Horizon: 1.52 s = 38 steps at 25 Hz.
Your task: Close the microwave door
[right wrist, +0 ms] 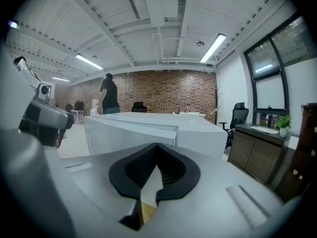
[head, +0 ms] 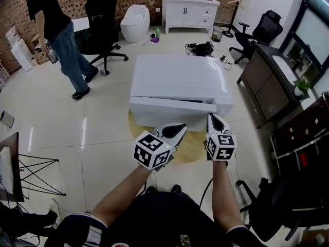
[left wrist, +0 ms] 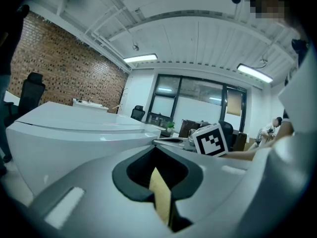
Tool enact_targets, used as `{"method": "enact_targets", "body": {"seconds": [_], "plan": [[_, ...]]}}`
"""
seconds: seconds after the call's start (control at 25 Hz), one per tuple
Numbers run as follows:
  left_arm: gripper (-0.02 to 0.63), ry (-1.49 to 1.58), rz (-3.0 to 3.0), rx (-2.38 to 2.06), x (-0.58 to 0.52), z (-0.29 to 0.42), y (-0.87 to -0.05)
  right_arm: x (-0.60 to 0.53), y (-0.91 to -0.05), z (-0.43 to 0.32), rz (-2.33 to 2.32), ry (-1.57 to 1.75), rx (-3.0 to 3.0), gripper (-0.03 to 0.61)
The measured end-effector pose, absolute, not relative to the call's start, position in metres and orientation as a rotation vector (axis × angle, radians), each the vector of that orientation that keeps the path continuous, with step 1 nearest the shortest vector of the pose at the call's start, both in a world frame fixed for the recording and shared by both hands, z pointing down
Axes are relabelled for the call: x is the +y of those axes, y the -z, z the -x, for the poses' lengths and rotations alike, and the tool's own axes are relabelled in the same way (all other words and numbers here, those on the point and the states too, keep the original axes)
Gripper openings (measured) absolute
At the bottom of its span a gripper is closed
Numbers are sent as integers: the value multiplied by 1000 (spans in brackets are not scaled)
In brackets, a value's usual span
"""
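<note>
No microwave in view, only a white box (head: pixel 180 81) ahead. Jaws of left gripper (head: pixel 174 131) and right gripper (head: pixel 216 122) together, empty. Door probably stiff, light: push at free edge.

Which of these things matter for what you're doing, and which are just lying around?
Job: left gripper, right gripper, probably the white box in front.
Lying about: black chair, toilet, cabinet, cables, plant, person.
</note>
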<state>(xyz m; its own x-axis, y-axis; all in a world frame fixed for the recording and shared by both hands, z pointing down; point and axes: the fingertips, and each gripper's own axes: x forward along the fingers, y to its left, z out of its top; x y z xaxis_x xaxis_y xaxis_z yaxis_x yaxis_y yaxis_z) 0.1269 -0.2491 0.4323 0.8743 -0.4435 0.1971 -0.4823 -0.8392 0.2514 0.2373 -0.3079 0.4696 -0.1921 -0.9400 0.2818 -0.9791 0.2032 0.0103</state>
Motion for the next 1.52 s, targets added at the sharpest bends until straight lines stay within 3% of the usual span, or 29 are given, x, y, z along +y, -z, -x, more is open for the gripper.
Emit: {"method": "enact_targets", "body": {"seconds": [1.52], "plan": [[12,-206,-2697,-797,-247,-98,-443,-341,-463,-236,-1826,-261,-2328,3]]}}
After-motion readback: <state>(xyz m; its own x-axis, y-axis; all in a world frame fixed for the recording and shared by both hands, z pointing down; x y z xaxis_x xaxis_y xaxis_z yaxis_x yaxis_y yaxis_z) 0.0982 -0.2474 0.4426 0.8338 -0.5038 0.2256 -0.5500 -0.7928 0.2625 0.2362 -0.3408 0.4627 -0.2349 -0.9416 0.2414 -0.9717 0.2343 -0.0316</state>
